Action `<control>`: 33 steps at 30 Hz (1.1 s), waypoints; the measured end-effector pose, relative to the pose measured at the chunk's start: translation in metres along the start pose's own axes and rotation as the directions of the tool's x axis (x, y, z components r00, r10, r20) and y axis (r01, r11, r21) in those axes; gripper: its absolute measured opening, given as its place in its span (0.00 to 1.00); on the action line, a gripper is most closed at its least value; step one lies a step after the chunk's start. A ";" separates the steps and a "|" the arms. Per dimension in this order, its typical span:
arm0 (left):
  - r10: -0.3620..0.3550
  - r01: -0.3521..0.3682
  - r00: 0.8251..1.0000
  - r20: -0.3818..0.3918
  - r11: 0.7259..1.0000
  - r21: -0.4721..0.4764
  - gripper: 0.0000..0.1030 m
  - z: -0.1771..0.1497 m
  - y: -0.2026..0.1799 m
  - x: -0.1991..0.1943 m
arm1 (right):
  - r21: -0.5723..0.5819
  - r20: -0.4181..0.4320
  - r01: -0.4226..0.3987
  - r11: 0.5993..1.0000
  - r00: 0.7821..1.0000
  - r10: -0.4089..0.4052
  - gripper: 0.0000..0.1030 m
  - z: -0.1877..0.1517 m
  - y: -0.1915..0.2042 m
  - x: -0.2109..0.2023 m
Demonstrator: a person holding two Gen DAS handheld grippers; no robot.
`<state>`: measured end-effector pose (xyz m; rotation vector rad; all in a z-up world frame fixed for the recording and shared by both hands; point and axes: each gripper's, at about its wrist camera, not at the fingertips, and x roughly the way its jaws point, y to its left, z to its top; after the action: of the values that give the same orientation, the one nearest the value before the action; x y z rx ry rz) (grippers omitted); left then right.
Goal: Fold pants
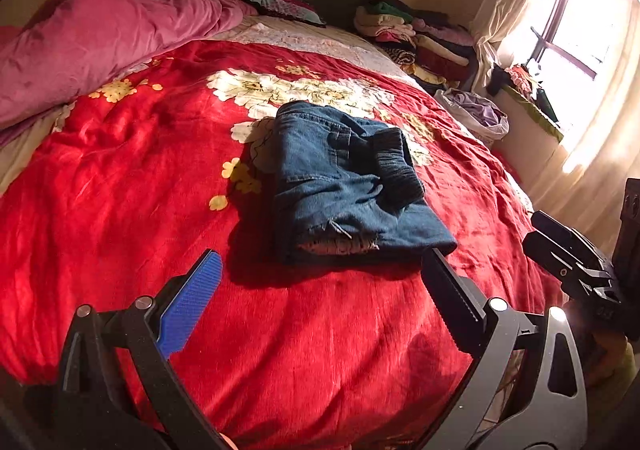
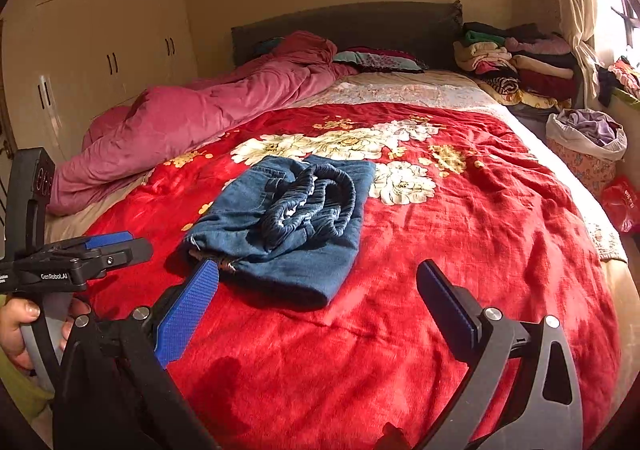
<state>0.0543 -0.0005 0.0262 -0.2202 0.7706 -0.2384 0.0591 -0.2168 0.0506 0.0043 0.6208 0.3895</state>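
Step in hand, judged: release and withdrawal after the last fold. Best done by drawing both claws straight back and clear, so no pad snags the near hem and drags a layer open.

Left gripper (image 1: 320, 278): jaws spread wide, nothing between them. Right gripper (image 2: 318, 286): likewise wide open and empty.

Item: folded blue denim pants with dark ribbed elastic waistband (image 1: 348, 182). A compact stack; waistband bunched on top, frayed hem facing the claws. Location: middle of the red floral plush blanket (image 1: 120, 230), at twelve o'clock from both claws, just beyond their tips.
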 end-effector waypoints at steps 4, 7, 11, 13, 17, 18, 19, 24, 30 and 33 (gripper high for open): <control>0.035 -0.034 0.999 -0.028 0.999 0.021 0.91 -0.017 -0.004 -0.003 | -0.003 -0.028 0.000 1.000 1.000 0.000 0.96 -0.013 0.006 0.001; 0.040 -0.040 0.999 -0.037 0.999 0.010 0.91 -0.027 -0.002 -0.003 | -0.024 -0.039 0.029 0.999 0.999 -0.030 0.96 -0.023 0.012 0.001; 0.047 -0.048 0.998 -0.046 0.999 -0.010 0.91 -0.034 0.002 0.000 | -0.032 -0.081 0.057 0.998 0.995 -0.059 0.96 -0.034 0.016 0.009; 0.065 -0.066 0.996 -0.056 0.998 -0.011 0.91 -0.033 0.005 0.002 | -0.021 -0.103 0.060 0.998 0.993 -0.062 0.96 -0.037 0.016 0.014; 0.073 -0.074 0.996 -0.055 0.997 -0.024 0.91 -0.034 0.010 0.001 | -0.027 -0.110 0.070 0.997 0.991 -0.073 0.96 -0.037 0.017 0.016; 0.075 -0.076 0.996 -0.055 0.997 -0.025 0.91 -0.034 0.011 0.001 | -0.024 -0.110 0.066 0.998 0.992 -0.068 0.96 -0.037 0.016 0.016; 0.076 -0.077 0.996 -0.056 0.997 -0.024 0.91 -0.034 0.011 0.001 | -0.019 -0.111 0.067 0.998 0.991 -0.069 0.96 -0.036 0.016 0.017; 0.084 -0.085 0.995 -0.054 0.996 -0.019 0.91 -0.036 0.010 -0.001 | -0.009 -0.118 0.056 0.998 0.991 -0.057 0.96 -0.035 0.016 0.016; 0.087 -0.088 0.995 -0.054 0.996 -0.013 0.91 -0.036 0.009 -0.002 | -0.017 -0.113 0.057 0.998 0.992 -0.058 0.96 -0.033 0.017 0.014; 0.090 -0.090 0.995 -0.052 0.996 -0.014 0.91 -0.037 0.009 -0.003 | -0.014 -0.113 0.060 0.998 0.992 -0.061 0.96 -0.032 0.017 0.013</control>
<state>0.0275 0.0048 0.0002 -0.1949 0.8316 -0.1530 0.0444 -0.1999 0.0189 -0.0473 0.7297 0.3356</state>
